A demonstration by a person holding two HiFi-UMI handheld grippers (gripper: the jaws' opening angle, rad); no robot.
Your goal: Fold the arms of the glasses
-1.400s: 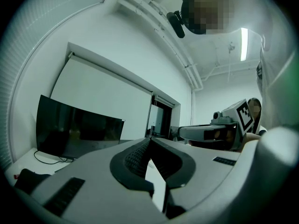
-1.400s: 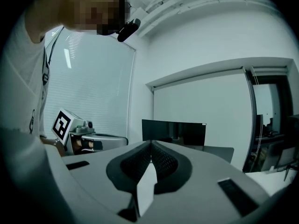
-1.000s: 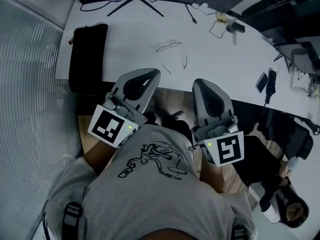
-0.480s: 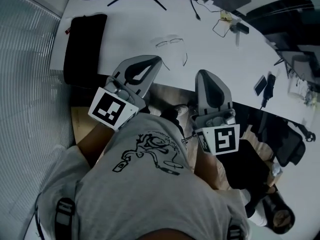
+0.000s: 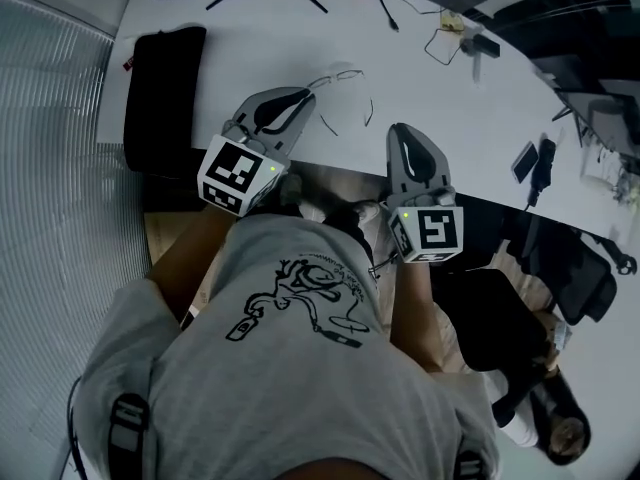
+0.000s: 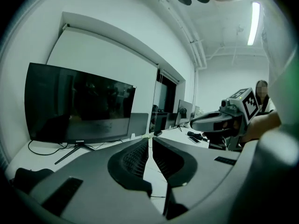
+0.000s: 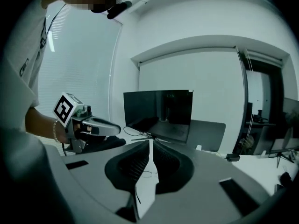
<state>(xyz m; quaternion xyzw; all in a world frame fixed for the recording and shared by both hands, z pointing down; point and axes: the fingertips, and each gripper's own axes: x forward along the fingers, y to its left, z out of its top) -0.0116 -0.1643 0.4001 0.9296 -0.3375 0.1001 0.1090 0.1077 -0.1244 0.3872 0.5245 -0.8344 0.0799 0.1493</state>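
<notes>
Thin wire-rimmed glasses lie on the white table with both arms spread toward me. My left gripper reaches over the table's front edge, its tip just left of the glasses; its jaws look shut and hold nothing. My right gripper hovers at the table edge, to the right of the glasses and short of them. Its jaws have just been opening and stand a narrow slit apart with nothing between them. Through that slit the glasses show on the table ahead.
A black pouch lies at the table's left end. A dark monitor on a stand is at the back, with cables nearby. A phone lies at the right. Another person is at the lower right.
Both grippers have moved forward from over my lap to the table edge. The left tip now lies close beside the glasses.
</notes>
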